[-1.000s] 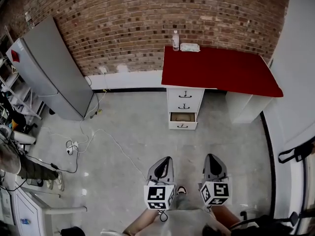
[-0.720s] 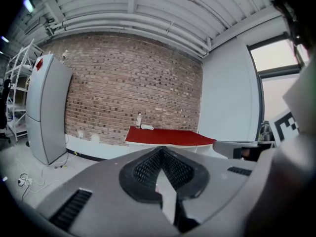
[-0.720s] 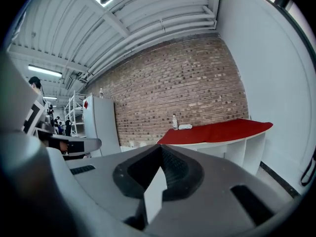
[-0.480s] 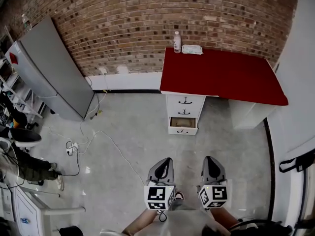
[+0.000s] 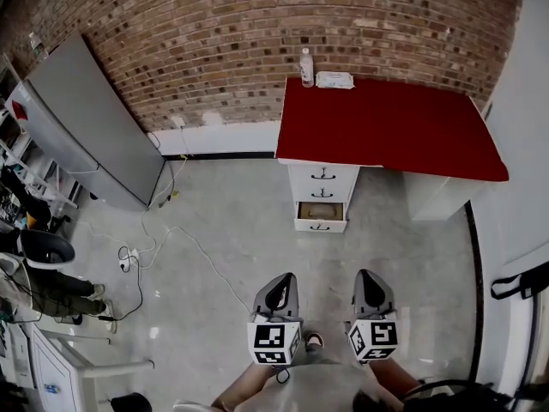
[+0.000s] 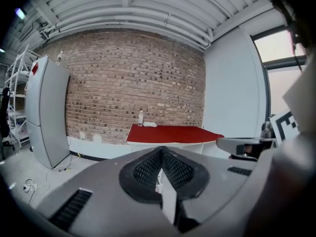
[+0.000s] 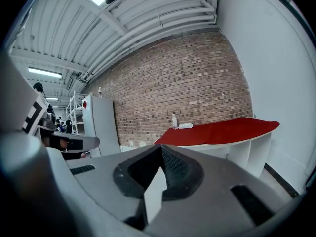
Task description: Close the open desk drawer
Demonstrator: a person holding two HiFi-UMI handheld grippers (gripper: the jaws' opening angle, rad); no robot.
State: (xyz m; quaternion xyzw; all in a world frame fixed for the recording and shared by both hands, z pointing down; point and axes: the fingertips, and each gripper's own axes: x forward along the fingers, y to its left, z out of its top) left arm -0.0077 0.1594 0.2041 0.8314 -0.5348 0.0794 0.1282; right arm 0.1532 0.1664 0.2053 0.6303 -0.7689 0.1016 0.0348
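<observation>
In the head view the red worktop (image 5: 386,123) stands in the upper right of the frame, its back edge against the brick wall (image 5: 257,33); under its left end runs a white column of three drawers, one above another; the bottom drawer (image 5: 320,212) is pulled out, its tan inside showing, while the two above it sit flush.

On the far left corner of the worktop a clear bottle (image 5: 306,67) stands upright; just beside it, toward the right of the frame, lies a flat white packet (image 5: 334,80).

The left claw (image 5: 279,288) and the right claw (image 5: 369,283) are held side by side at the bottom centre of the frame, both pointing toward the drawers and well apart from them, with bare grey floor (image 5: 257,230) between; each carries its marker cube at the near end.

In the left gripper view the two jaws are pressed together along one line, nothing between them; the right gripper view shows the same, jaws pressed together and empty; both views look across the room at the worktop, bottle and packet.

A grey fridge (image 5: 86,118) stands at the upper left against the wall; white cables (image 5: 146,247) trail over the floor below it.
</observation>
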